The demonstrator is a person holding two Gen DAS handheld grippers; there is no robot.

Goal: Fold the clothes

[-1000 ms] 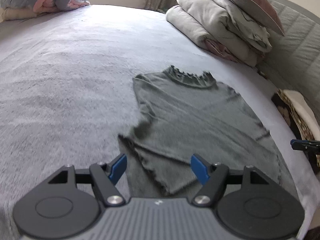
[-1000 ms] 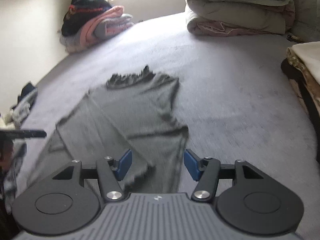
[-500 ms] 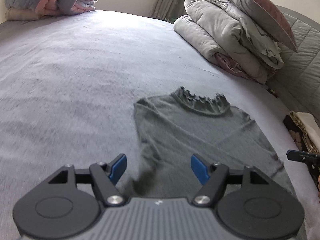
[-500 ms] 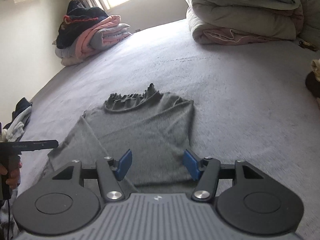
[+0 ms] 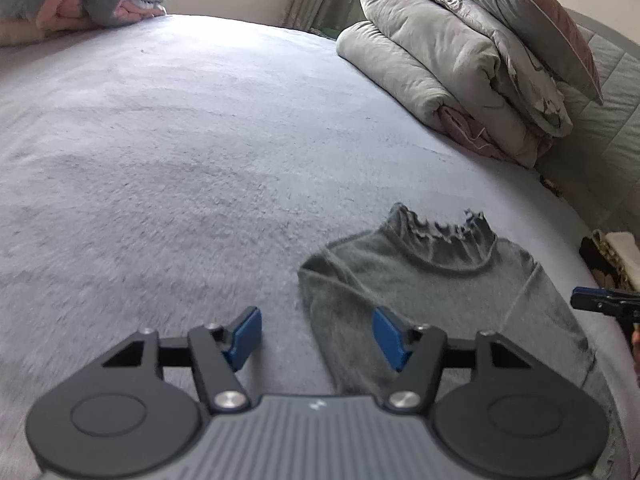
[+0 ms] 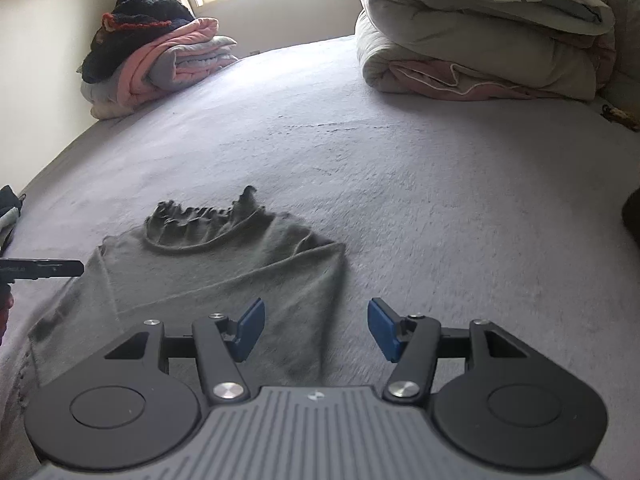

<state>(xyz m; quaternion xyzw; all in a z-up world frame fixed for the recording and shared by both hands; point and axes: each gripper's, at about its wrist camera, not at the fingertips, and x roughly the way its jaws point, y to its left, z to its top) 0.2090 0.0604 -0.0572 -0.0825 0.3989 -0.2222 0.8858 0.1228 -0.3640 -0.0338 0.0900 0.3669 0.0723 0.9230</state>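
Over bed w/ grey cover (image 5: 160, 152): left claw (image 5: 316, 334), jaws apart, have just been closing, nothing gripped; sweater edge below. Right claw (image 6: 316, 328), jaws apart, empty, over sweater's other edge. Grey sweater (image 6: 224, 276) lies flat on cover, frilled collar facing away. Beyond: folded quilts (image 5: 460, 64), clothes pile (image 6: 160, 56).
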